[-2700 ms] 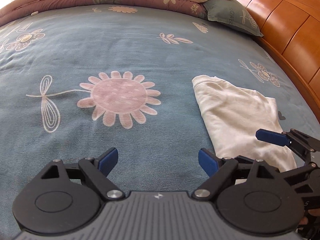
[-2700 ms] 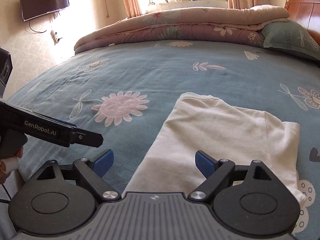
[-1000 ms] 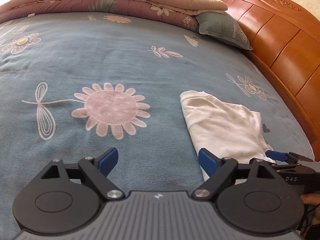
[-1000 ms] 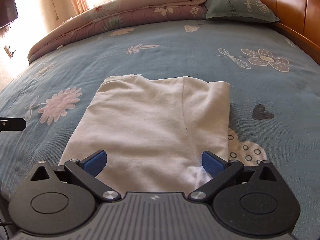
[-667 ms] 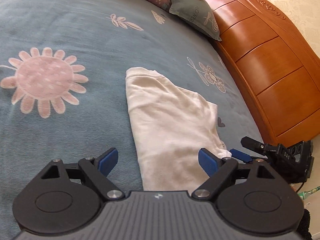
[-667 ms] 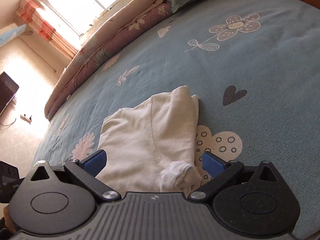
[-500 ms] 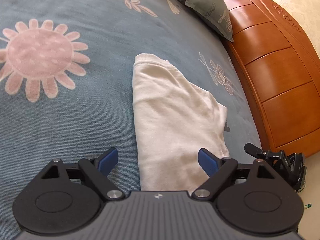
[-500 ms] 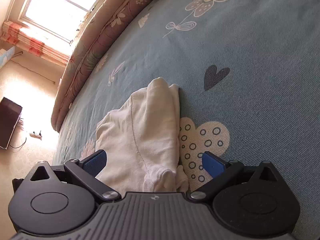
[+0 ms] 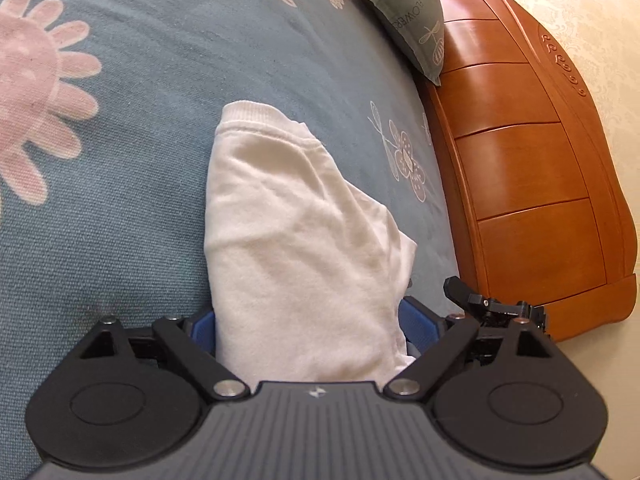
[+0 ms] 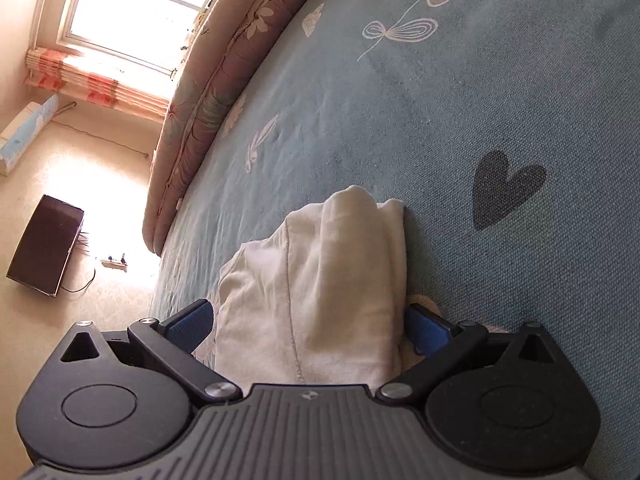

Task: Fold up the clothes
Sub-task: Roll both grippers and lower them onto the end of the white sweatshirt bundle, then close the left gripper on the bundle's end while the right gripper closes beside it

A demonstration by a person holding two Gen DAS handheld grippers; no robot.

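A white folded garment [image 9: 296, 232] lies on the blue flowered bedsheet [image 9: 120, 168], ribbed hem at its far end. My left gripper [image 9: 310, 324] is open and low over the garment's near end, its blue pads [image 9: 202, 328] on either side of the cloth. My right gripper [image 10: 310, 324] is also open, straddling the garment [image 10: 320, 280] at a folded corner, where the cloth bunches up between its pads [image 10: 428, 328]. Its black frame [image 9: 500, 310] shows to the garment's right in the left wrist view. The garment's near edge is hidden under both gripper bodies.
A wooden headboard [image 9: 520, 168] runs along the right side of the bed, with a grey-green pillow [image 9: 412, 20] against it. A rolled quilt [image 10: 216, 92] lies along the far edge. A window [image 10: 136, 8] and a dark screen [image 10: 44, 240] are beyond.
Both grippers have dropped and moved in on the garment's near end, tilting as they came. The cloth now sits between each gripper's open fingers instead of lying ahead of them.
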